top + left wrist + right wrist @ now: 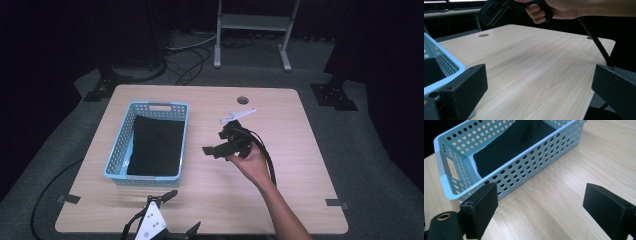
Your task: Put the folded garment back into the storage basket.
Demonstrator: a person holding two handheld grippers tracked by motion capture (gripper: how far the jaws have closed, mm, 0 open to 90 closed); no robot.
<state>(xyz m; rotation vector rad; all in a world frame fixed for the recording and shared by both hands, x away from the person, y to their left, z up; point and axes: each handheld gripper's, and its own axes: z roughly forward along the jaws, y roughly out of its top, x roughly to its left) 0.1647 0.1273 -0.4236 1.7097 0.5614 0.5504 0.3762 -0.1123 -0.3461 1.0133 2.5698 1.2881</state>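
Right gripper (212, 149): held by the person's hand (250, 161) at the centre of the high view, above the table (280, 115). In the right gripper view its jaws stand wide apart at lower left and lower right, with nothing between them but bare wood.

Left gripper (184, 212): at the bottom edge of the high view, left of centre, near the table's front edge. Jaws wide apart, empty.

Basket (116, 145): light blue, perforated, left of centre in the high view, resting on the table. A black cloth (156, 145) lies flat inside it. In the right gripper view the basket (529, 167) occupies the upper left, just beyond the jaws and apart from them.
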